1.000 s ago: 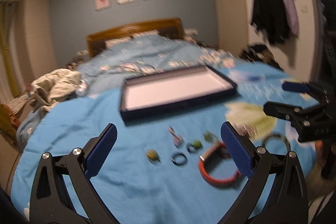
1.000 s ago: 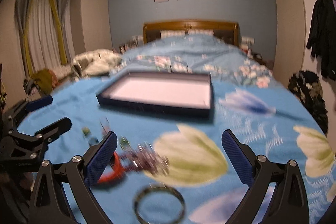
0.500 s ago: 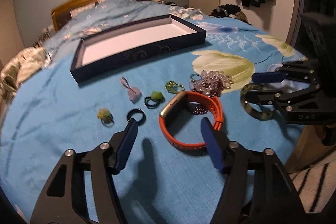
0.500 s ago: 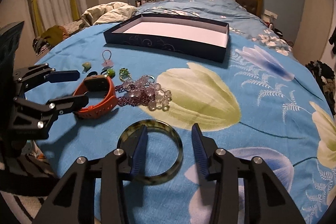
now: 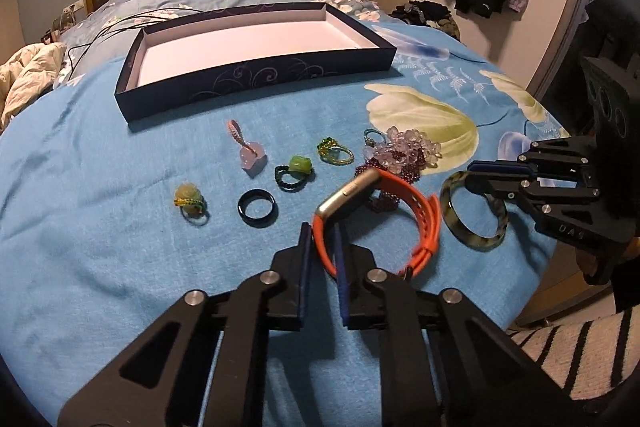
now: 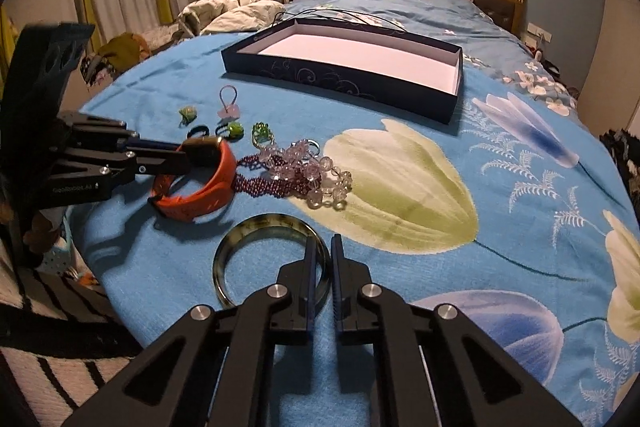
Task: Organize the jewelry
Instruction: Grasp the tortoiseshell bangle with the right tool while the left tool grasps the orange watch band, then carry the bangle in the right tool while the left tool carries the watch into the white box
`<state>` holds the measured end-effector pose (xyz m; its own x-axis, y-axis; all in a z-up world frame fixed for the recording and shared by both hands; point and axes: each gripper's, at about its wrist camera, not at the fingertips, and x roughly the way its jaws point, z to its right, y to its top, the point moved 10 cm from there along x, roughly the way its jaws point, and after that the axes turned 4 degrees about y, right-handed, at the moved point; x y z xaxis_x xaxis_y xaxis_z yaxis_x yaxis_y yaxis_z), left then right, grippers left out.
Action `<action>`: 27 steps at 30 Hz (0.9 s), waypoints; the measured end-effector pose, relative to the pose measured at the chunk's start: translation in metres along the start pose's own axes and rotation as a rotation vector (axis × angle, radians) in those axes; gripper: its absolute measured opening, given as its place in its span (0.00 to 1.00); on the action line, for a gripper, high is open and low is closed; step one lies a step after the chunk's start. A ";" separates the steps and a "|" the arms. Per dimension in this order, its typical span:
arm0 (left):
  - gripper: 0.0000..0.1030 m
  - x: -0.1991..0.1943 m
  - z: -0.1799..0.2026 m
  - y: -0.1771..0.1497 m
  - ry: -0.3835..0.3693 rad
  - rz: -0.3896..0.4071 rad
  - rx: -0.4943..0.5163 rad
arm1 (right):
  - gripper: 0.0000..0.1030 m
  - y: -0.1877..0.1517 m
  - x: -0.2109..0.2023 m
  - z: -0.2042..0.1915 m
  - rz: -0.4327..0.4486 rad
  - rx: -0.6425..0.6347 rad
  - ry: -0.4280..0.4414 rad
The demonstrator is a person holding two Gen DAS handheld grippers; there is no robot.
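My left gripper (image 5: 321,241) is shut on the band of an orange watch (image 5: 404,203), which lies on the blue bedspread; both also show in the right wrist view, the gripper (image 6: 176,157) and the watch (image 6: 208,187). My right gripper (image 6: 321,255) is shut on the rim of a dark marbled bangle (image 6: 256,227), which also shows in the left wrist view (image 5: 472,231). A dark blue tray (image 5: 256,77) with a white floor stands empty behind. Beaded bracelets (image 5: 404,151) lie by the watch. Several rings (image 5: 256,207) and a pink charm (image 5: 252,157) lie to the left.
The bed's front edge (image 5: 536,279) drops off just right of the bangle, with a striped rug (image 5: 580,339) below. A crumpled blanket (image 5: 28,71) lies at the far left. Black cords (image 5: 120,23) trail behind the tray.
Both grippers have moved down and forward and closed: the left onto the orange watch band, the right onto the bangle's rim. The jewelry has not shifted.
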<state>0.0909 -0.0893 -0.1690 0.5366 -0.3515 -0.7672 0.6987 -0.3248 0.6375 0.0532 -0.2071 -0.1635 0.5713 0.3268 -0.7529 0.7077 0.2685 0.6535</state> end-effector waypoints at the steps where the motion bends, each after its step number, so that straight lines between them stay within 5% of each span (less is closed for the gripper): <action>1: 0.09 0.000 0.000 0.001 0.003 -0.002 0.003 | 0.05 0.001 -0.001 0.000 0.006 0.013 0.011; 16: 0.10 -0.028 -0.019 0.031 0.027 0.087 0.000 | 0.05 0.052 -0.020 0.005 0.146 0.058 0.054; 22: 0.10 -0.039 -0.039 0.069 0.088 0.177 0.026 | 0.05 0.092 -0.013 0.015 0.202 0.025 0.012; 27: 0.01 -0.041 -0.059 0.114 0.107 0.244 0.025 | 0.05 0.129 -0.002 0.030 0.237 0.009 -0.028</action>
<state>0.1767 -0.0606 -0.0689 0.7359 -0.3276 -0.5925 0.5312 -0.2633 0.8053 0.1562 -0.2002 -0.0802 0.7332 0.3543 -0.5804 0.5560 0.1791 0.8116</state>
